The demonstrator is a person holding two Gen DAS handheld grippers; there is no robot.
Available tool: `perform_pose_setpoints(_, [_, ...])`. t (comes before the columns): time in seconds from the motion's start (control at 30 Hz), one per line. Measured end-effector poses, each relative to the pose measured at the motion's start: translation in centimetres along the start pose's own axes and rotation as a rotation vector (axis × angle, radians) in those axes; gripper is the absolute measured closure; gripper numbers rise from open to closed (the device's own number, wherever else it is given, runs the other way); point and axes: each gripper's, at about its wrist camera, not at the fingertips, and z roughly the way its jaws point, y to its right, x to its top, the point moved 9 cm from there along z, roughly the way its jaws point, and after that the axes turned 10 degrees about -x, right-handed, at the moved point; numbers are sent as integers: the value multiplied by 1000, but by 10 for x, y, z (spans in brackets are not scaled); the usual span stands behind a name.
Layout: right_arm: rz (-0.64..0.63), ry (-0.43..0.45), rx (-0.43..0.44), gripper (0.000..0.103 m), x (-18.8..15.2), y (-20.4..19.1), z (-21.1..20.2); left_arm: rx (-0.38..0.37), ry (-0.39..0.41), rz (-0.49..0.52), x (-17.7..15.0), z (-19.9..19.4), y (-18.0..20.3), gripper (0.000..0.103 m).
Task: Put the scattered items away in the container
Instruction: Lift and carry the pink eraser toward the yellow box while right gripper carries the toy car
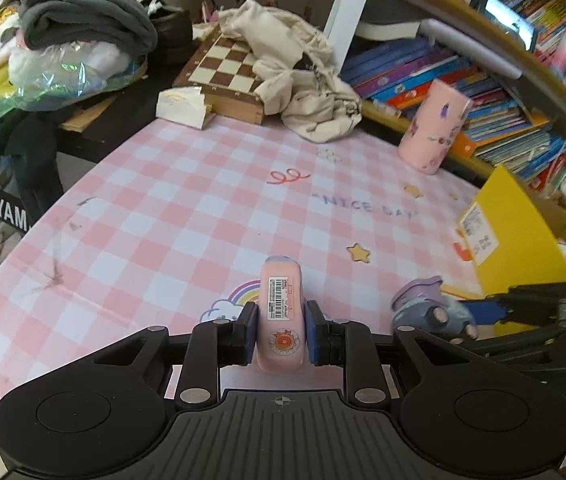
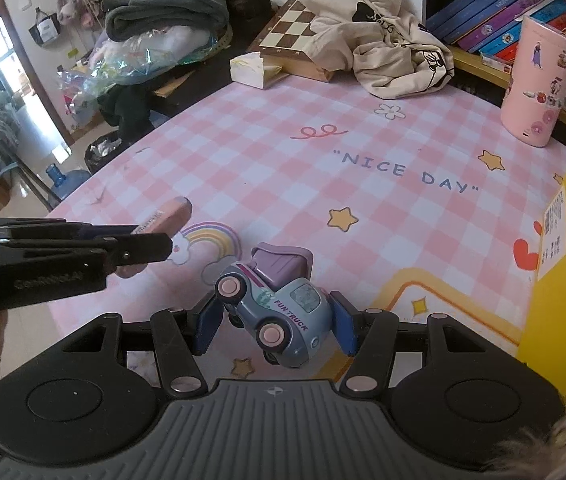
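Two tools are seen above the checked tabletop [image 2: 267,152]: the left tool [image 1: 279,330] is clamped on a pink eraser [image 1: 281,316], the right tool [image 2: 275,322] on a "FUN TRUCK" toy car [image 2: 283,312]. "NICE DAY" is printed beyond; a yellow box [image 2: 563,280] stands right, near a pink cup [image 2: 537,84].

In the right wrist view, the right hand-held gripper [image 2: 277,326] gripped a tilted blue toy truck [image 2: 279,312] between its blue pads [image 2: 207,326] above the pink checked surface [image 2: 283,168]. At nine o'clock the left hand-held gripper [image 2: 155,242] clamped a pink eraser [image 2: 171,216]. A yellow box [image 2: 563,280] stood at three o'clock, a pink cylinder [image 2: 537,84] at two o'clock.
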Motion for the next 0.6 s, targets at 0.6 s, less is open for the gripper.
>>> perform_pose_setpoints(0.6, [100,98,-137,48,-43,-6,-67,-141,35,49,-15,-59,35,80])
